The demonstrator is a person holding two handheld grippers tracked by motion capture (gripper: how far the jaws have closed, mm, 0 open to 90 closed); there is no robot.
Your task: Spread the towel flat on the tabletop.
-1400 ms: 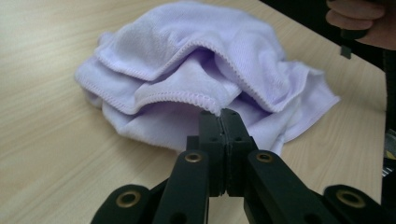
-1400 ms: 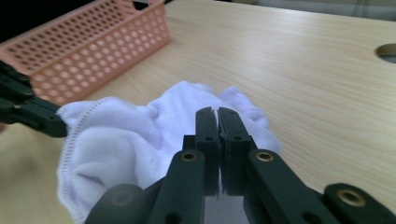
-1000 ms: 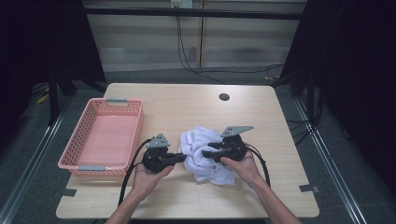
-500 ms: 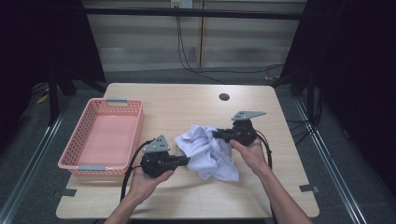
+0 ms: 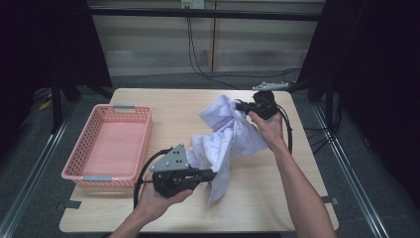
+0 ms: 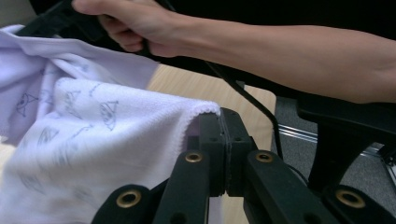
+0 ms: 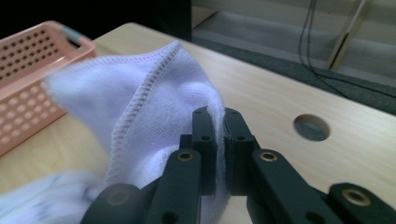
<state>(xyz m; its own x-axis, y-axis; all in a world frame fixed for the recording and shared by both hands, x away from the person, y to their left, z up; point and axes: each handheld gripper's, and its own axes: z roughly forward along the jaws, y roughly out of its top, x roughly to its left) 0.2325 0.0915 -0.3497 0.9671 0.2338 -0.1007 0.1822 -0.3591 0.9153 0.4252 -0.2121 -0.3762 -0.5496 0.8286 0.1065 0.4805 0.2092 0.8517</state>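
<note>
Above the middle of the tabletop (image 5: 163, 104) the white towel (image 5: 223, 136) hangs stretched between the left tool (image 5: 210, 174), clamped on its near hem, and the right tool (image 5: 239, 105), whose jaws have just been closing on a far edge, apparently to spread it, the stitched hem showing clearly in the right gripper view, with the pink basket (image 5: 106, 176) near the left edge.

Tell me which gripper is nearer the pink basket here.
Left. The left gripper is beside the pink basket's near right corner, shut on the white cloth. The right gripper holds the cloth's other end across the table, well away from it.
</note>
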